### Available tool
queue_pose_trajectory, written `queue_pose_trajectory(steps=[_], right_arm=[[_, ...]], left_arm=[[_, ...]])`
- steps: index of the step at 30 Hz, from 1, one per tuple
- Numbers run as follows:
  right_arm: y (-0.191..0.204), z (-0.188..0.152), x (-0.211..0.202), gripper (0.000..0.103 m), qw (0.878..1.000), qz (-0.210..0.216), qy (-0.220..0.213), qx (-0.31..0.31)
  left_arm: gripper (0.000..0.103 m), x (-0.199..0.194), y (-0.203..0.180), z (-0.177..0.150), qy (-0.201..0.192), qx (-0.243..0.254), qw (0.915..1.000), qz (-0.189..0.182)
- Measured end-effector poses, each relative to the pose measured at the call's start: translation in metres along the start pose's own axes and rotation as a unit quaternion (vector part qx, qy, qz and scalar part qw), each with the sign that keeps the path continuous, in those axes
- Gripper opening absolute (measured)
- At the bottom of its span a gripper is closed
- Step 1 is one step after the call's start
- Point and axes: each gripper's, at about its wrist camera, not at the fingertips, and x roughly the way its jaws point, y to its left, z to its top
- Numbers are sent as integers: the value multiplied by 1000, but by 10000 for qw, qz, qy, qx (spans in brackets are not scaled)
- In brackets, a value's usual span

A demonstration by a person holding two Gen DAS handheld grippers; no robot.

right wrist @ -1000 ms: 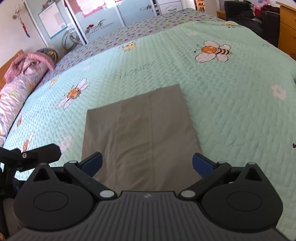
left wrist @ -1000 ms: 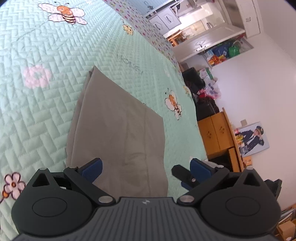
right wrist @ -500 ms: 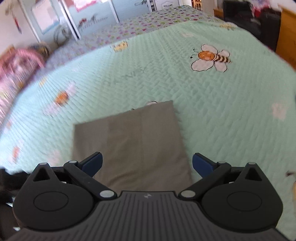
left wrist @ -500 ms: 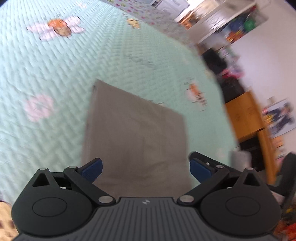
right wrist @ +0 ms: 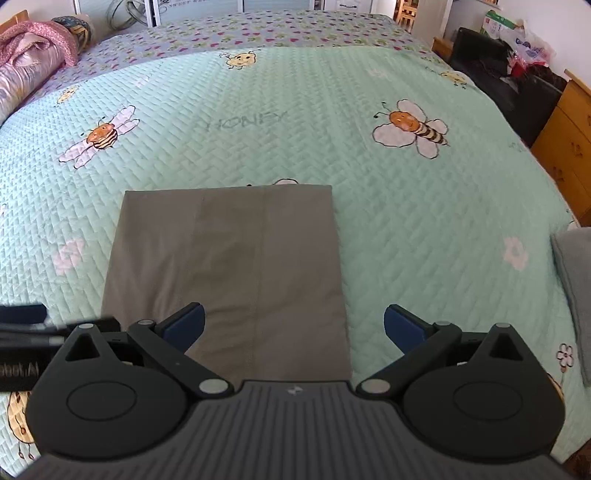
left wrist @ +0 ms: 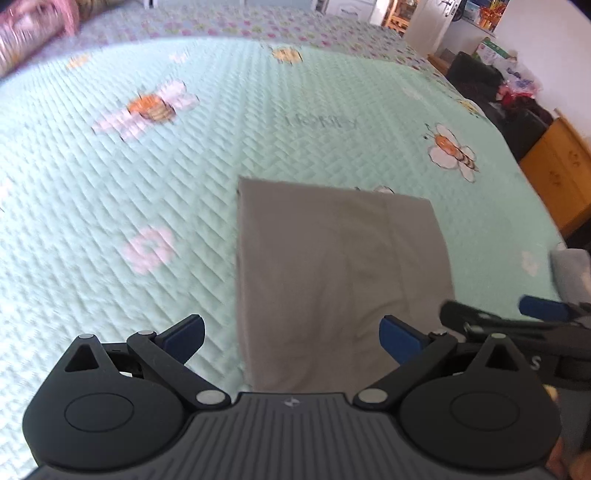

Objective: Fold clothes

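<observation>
Mint-green quilted bedspread [right wrist: 406,221] is covering nearly the whole bed, printed with bees and small flowers; wide bare stretches are lying open to the left, right and far side of the garment. A purple heart-print band [right wrist: 258,33] is running along the far edge. A wooden dresser [right wrist: 569,147] is standing just beyond the bed's right side, with a pink bundle of bedding [right wrist: 33,48] at the far left corner.

Grey-brown folded garment [right wrist: 229,273] is lying flat near the bed's near edge, its edges straight, seam lines running lengthwise. A grey folded cloth [right wrist: 576,295] is sitting well apart at the right edge.

Right tool [right wrist: 293,326] is hanging over the garment's near right corner, fingers spread wide, gripping nothing. Left tool [left wrist: 291,334] is hanging over the near left edge, likewise spread apart and empty.

"HONEY" [right wrist: 245,123] is showing faintly on the bedspread.
</observation>
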Motion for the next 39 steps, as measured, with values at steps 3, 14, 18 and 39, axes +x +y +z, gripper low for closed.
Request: queue_pose_trajectory(steps=[3,14,18,39], right_arm=[[-4,0,-7,103,10000,25,-22,30],[-23,-2,-14,103,9993,209,-63,315],[-23,-10,-17,103,9996,152,-23,216],[-84,-24,-20,103,9711,2051,82,1214]], left_arm=[[103,-7,-6,-2,-159,-35,9998,138],[103,-17,-22,0,-223,85,9980,590],[103,-27,-24,-5,-318,117,9973,646],[103,-26,-3,-22,-392,-939,9892,-1057]])
